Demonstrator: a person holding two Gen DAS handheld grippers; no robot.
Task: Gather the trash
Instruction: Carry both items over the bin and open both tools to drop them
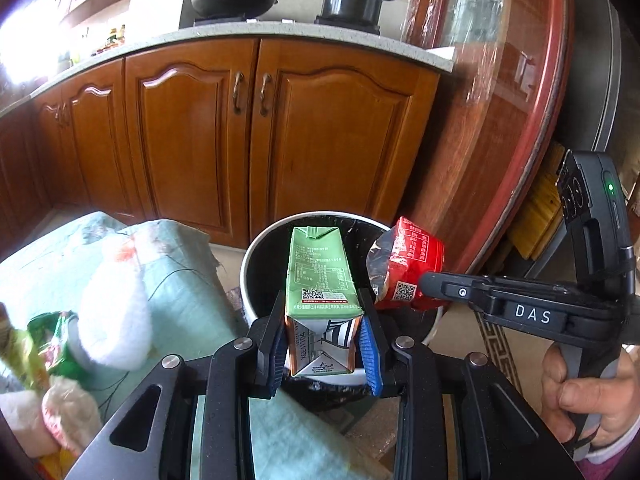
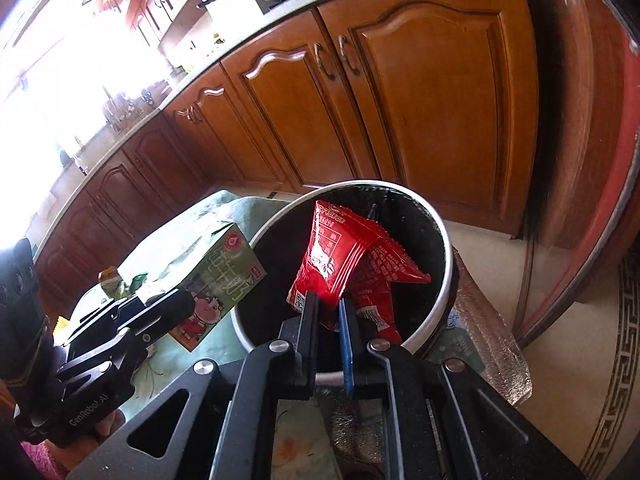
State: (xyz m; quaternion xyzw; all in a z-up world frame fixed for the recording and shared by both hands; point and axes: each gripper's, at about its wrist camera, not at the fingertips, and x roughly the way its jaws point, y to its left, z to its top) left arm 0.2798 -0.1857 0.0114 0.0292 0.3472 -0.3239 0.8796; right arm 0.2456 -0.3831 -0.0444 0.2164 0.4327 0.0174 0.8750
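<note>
A green drink carton (image 1: 320, 280) stands clamped between the blue pads of my left gripper (image 1: 322, 344), held over the near rim of a white trash bin (image 1: 250, 264) lined with a black bag. My right gripper (image 2: 330, 312) is shut on a red snack wrapper (image 2: 340, 256), which hangs over the bin's opening (image 2: 446, 280). In the left wrist view the right gripper (image 1: 424, 282) comes in from the right with the wrapper (image 1: 412, 264) at the bin's right rim. The right wrist view shows the left gripper (image 2: 176, 304) with the carton (image 2: 224, 276) at the bin's left side.
A table with a pale green cloth (image 1: 180, 280) holds white crumpled tissues (image 1: 116, 312) and green wrappers (image 1: 52, 344) at left. Wooden cabinets (image 1: 256, 132) stand behind the bin, a red round tabletop edge (image 1: 532, 120) leans at right. A person's hand (image 1: 588, 400) grips the right handle.
</note>
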